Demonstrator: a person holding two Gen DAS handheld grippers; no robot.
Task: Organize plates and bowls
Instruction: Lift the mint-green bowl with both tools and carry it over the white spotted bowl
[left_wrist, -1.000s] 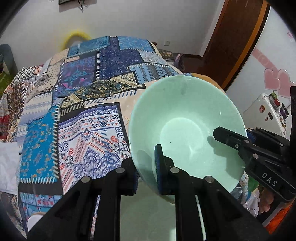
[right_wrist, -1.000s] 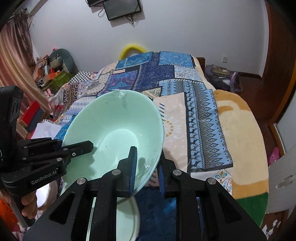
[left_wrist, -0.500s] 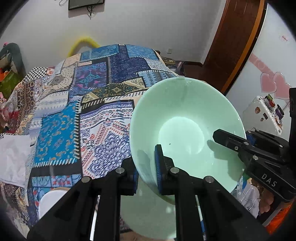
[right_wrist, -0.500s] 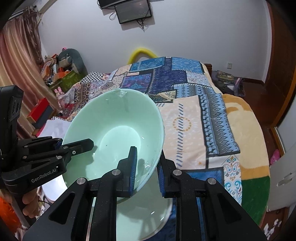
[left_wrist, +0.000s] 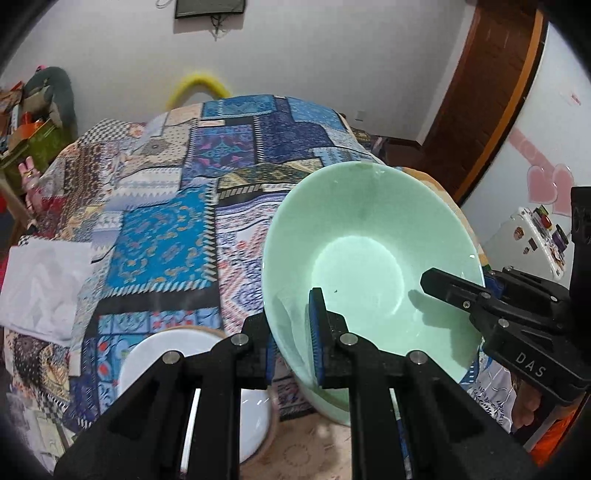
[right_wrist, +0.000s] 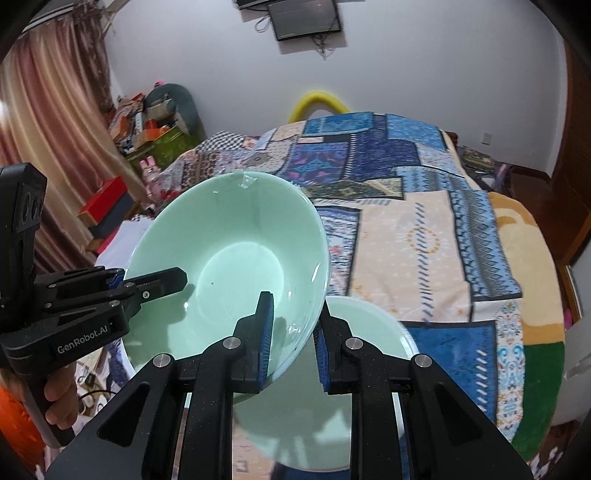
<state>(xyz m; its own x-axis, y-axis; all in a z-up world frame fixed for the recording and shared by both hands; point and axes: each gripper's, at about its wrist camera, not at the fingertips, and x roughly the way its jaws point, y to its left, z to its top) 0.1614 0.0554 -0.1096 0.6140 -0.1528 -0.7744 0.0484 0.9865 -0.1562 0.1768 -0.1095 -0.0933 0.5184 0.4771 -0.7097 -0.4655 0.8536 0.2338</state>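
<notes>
One glossy, round mint-green bowl (left_wrist: 369, 258) fills mid-frame, its smooth rim pinched by both the left gripper (left_wrist: 293, 343) and right gripper (right_wrist: 291, 339) jaws, above a patchwork bedspread (left_wrist: 166, 236)

At the lower right of your left wrist view, the black plastic body of the right claw (left_wrist: 452, 291) carries "DAS" in white letters. At the lower left of your right wrist view, the black left claw (right_wrist: 173, 280) reads "GenRobot.AI".

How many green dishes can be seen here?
2: a green bowl held up by both grippers, and a green plate lying on the bed below it. More may be hidden behind the grippers.
</notes>
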